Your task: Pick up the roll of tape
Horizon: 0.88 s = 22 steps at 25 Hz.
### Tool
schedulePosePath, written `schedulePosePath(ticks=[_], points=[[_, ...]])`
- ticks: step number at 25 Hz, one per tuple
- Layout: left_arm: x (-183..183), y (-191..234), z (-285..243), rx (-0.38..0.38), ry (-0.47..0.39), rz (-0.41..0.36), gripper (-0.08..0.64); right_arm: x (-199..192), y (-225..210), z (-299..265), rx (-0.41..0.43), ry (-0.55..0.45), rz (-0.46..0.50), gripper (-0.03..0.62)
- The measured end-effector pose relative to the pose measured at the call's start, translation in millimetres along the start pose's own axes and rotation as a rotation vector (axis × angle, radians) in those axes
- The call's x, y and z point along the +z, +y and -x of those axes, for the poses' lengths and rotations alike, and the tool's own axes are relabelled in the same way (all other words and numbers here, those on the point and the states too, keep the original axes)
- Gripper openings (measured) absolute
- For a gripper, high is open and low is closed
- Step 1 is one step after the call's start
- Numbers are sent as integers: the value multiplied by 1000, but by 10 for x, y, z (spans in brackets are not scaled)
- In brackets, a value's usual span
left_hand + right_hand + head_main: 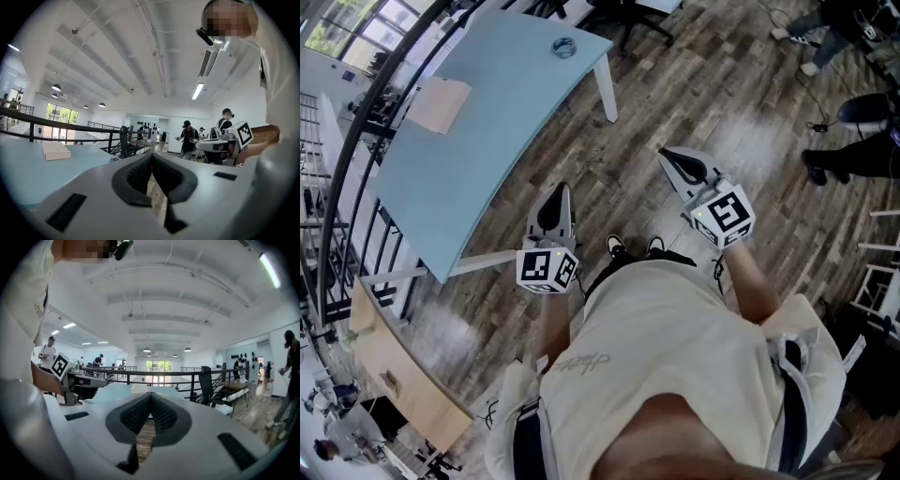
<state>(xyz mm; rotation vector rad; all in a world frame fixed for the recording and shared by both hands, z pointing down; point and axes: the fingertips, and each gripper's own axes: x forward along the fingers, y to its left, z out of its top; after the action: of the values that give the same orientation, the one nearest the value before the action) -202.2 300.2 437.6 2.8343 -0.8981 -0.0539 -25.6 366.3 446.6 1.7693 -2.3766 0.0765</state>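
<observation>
- We hold the left claw (560, 195) over the wooden floor (694, 84), just off the table's near edge. In the left gripper view its dark ribbed pads (138, 176) meet at the tips and have hold of nothing.
- Our right claw (673, 159) is also over the floor, further from the table and well apart from the left one. In the right gripper view its pads (136, 416) are pressed together at the tips, with nothing between them.
- The roll of tape (563, 47) lies flat on the light blue table (487, 150). It sits close to the far corner, the one above the white table leg (607, 89), and well apart from both claws.
- In the left gripper view the roll shows only as a small ring on the tabletop, beyond the claw's tip.
- A flat pale box (438, 103) lies near the table's opposite long edge, well apart from the roll.
- A black railing (356, 159) runs along that far side of the table.
- Each claw carries its marker cube (547, 269), close to our body.
</observation>
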Motion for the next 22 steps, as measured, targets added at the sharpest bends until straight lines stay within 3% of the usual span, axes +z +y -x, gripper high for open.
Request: schedulePosePath(ticks=[7,15,19,22], points=[[-36,15,-31,15,-5,5,18,-10,-44,-7,3,-12,-13,6],[-70,-30,-139,13,9,10,18,-47,-233,82,-51,-33,-33,8],[-98,-97,-201,8,18,7,18,-78,-328,139,-58,-37,-46,82],[-112,-138,-234,10,25,9,18,-105,-396,171,-67,-35,-54,87]])
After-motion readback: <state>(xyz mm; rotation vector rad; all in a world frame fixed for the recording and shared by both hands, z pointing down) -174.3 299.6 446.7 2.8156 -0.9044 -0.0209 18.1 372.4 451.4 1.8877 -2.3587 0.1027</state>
